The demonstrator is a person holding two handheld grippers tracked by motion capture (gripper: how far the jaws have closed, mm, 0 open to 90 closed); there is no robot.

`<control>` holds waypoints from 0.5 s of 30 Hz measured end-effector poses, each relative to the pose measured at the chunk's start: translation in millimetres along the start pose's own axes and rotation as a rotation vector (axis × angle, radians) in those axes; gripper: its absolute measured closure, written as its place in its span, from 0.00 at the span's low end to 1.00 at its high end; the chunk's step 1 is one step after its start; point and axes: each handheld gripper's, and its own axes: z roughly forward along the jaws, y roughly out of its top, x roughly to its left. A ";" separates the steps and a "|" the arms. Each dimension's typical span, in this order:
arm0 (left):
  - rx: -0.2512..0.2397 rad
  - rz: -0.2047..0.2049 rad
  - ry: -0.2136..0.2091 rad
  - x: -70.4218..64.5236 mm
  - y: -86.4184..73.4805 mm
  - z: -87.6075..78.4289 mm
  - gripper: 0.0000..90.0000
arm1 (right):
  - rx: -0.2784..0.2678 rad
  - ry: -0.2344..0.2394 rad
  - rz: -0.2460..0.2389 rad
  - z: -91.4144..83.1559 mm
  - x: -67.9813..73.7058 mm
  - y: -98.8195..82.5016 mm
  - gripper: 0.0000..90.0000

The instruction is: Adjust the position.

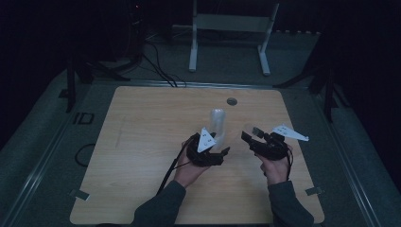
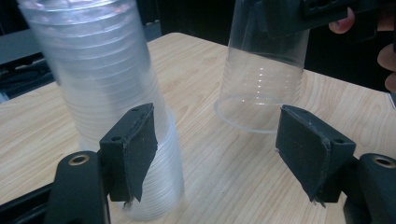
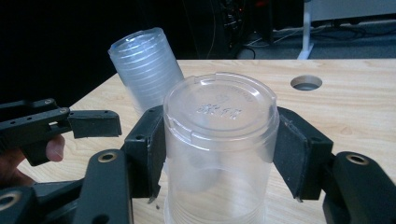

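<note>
A tall stack of clear plastic cups (image 1: 217,124) stands upside down near the middle of the wooden table (image 1: 142,142). In the left gripper view this stack (image 2: 102,93) rises just behind the left pad (image 2: 137,149). My left gripper (image 2: 219,154) is open, with bare table between its jaws. My right gripper (image 3: 219,154) is shut on a single clear cup (image 3: 219,135), held bottom up, a pad pressing each side. That cup (image 2: 261,88) hangs with its rim close above the table, to the right of the stack. In the high view the left gripper (image 1: 224,153) and right gripper (image 1: 248,137) sit close together.
A round cable hole (image 1: 231,101) lies in the table behind the stack. Beyond the far edge stands a white frame (image 1: 231,23), with cables on the dark floor. The person's forearms come in at the table's near edge.
</note>
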 end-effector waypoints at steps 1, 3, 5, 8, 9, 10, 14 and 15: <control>0.002 0.001 -0.002 -0.8 0.1 0.8 0.33 | 0.001 0.003 0.006 0.0 -0.7 -1.1 0.44; 0.004 0.004 -0.005 -1.5 0.3 1.8 0.34 | 0.002 0.003 0.012 0.1 -1.1 -2.1 0.44; 0.012 0.010 -0.012 -3.3 0.7 4.9 0.34 | 0.004 0.005 0.021 -0.1 -1.6 -4.5 0.44; 0.017 0.014 -0.015 -6.0 0.9 8.1 0.34 | 0.002 0.008 0.027 -0.2 -1.1 -6.1 0.45; 0.020 0.022 -0.014 -6.8 1.0 9.4 0.34 | 0.003 0.010 0.027 -0.1 -0.6 -6.4 0.45; 0.024 0.025 -0.014 -7.6 0.9 10.8 0.34 | 0.004 0.011 0.027 0.0 -0.2 -6.5 0.45; 0.032 0.021 -0.025 -9.0 0.4 15.7 0.31 | -0.001 0.021 0.030 0.1 2.1 -6.3 0.45; 0.032 0.021 -0.025 -9.0 0.4 15.7 0.31 | -0.001 0.021 0.030 0.1 2.1 -6.3 0.45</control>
